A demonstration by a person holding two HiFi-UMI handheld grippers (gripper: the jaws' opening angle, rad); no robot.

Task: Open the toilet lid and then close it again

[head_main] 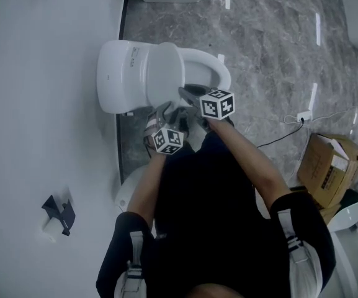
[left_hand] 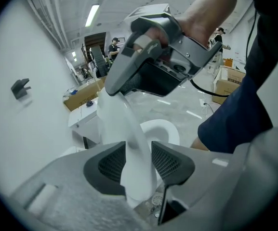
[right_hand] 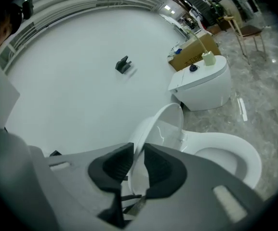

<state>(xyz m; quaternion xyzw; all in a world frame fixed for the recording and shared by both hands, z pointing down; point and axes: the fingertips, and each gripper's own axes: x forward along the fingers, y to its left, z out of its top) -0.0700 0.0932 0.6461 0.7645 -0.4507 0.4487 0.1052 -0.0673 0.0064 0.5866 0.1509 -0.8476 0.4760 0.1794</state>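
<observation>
Toilet lid [head_main: 164,74] stands raised, bowl [head_main: 221,68] uncovered

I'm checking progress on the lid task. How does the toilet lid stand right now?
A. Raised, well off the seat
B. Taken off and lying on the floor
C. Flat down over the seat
A: the toilet lid stands raised off the seat, leaving the bowl opening uncovered, and its edge sits between the right gripper's jaws.

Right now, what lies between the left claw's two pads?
The toilet lid. In the left gripper view its white edge fills the gap of the left claw, and both pads rest against it.
</observation>
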